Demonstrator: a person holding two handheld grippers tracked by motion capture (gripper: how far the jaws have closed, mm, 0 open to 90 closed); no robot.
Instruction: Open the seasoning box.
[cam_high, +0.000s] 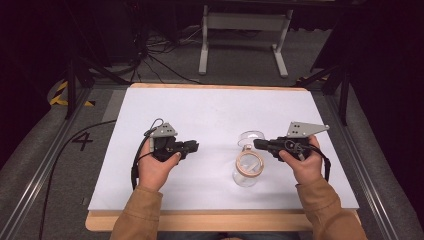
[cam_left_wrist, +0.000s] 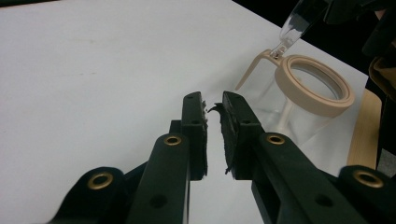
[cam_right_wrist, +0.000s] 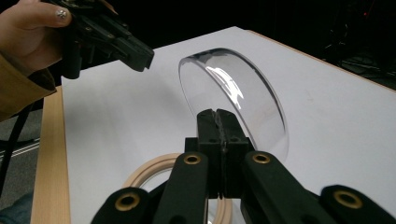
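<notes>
The right gripper (cam_right_wrist: 218, 122) has its jaws pressed together on the rim of a clear glass lid (cam_right_wrist: 233, 93), holding it tilted up just above the jar (cam_high: 248, 168) with the tan ring. The left gripper (cam_left_wrist: 213, 112), jaws slightly apart with nothing between them, hangs over the white table (cam_high: 200, 105), the jar well off to its right.
</notes>
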